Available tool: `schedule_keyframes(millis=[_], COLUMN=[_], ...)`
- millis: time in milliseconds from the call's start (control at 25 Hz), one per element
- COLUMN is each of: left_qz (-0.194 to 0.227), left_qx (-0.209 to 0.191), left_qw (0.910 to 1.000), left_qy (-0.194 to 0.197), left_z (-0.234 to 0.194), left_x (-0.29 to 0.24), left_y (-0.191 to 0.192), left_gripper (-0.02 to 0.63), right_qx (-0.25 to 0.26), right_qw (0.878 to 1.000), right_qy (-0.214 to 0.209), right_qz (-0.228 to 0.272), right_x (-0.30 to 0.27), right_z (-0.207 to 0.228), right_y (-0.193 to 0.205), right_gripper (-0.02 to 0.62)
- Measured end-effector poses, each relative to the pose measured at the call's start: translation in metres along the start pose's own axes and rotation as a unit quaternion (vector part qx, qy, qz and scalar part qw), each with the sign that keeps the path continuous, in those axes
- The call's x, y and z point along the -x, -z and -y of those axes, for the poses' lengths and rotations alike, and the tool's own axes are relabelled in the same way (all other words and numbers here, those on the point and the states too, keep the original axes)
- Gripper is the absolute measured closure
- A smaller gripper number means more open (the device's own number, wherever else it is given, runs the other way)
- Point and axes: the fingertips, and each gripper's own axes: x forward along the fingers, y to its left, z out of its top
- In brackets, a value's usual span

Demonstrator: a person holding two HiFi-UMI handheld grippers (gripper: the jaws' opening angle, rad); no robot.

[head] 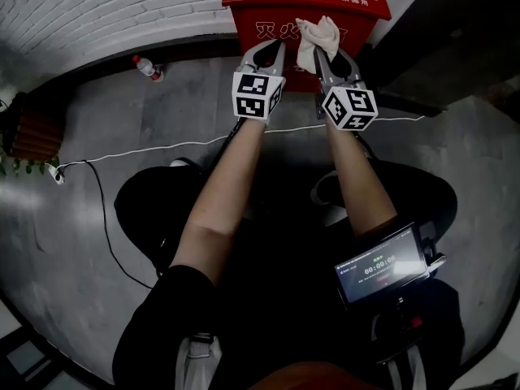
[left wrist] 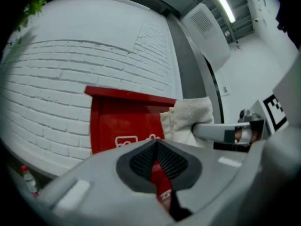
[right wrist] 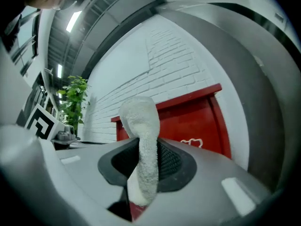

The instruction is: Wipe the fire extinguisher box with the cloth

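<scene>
The head view is showing the red fire extinguisher box (head: 264,10) standing on the floor (head: 81,218) at its far edge, against the white brick wall (head: 97,6). The right tool (head: 329,55) is clamping the white cloth (head: 317,35). In the right gripper view the fabric is running up between the 2 jaws and bunching into a rounded wad above them. That wad is sitting in front of the box's upper front edge, but whether it is touching the red surface cannot be told. The left tool (head: 262,47) is hovering just beside the right one, pointing at the box's front. Its jaws are meeting at the tips with nothing between them. A plastic bottle (head: 147,68) is lying on the floor to the left of the box, near the wall. A white cable (head: 162,149) is trailing across the floor between the person's arms and the box.
</scene>
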Motion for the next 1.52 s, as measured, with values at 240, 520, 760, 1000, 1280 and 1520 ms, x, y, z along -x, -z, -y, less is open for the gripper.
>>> schedule_keyframes(millis=[240, 520, 760, 1000, 1280, 1520], left_qz=[0.009, 0.006, -0.011, -0.029, -0.029, -0.023], left_qx=[0.028, 0.046, 0.049, 0.053, 0.036, 0.033], left_qw=[0.9992, 0.9964, 0.9958, 0.9957, 0.9983, 0.9992], left_qy=[-0.027, -0.071, -0.077, -0.070, -0.036, 0.005], left_z=[-0.055, -0.107, -0.118, -0.111, -0.087, -0.056], left_x=[0.039, 0.063, 0.062, 0.047, 0.020, 0.000], left_y=[0.038, 0.057, 0.073, 0.084, 0.089, 0.091], left_gripper=[0.606, 0.606, 0.606, 0.606, 0.606, 0.606], right_qx=[-0.022, -0.037, -0.042, -0.057, -0.018, -0.016], right_qw=[0.997, 0.992, 0.991, 0.993, 0.995, 0.995], right_qy=[-0.069, -0.106, -0.097, -0.024, 0.009, 0.045], right_qz=[-0.028, -0.065, -0.076, -0.100, -0.097, -0.087], right_x=[-0.031, -0.063, -0.082, -0.090, -0.086, -0.066], right_z=[-0.070, -0.113, -0.117, -0.084, -0.064, -0.022], right_y=[0.055, 0.107, 0.124, 0.136, 0.138, 0.130], right_gripper=[0.502, 0.502, 0.502, 0.502, 0.502, 0.500])
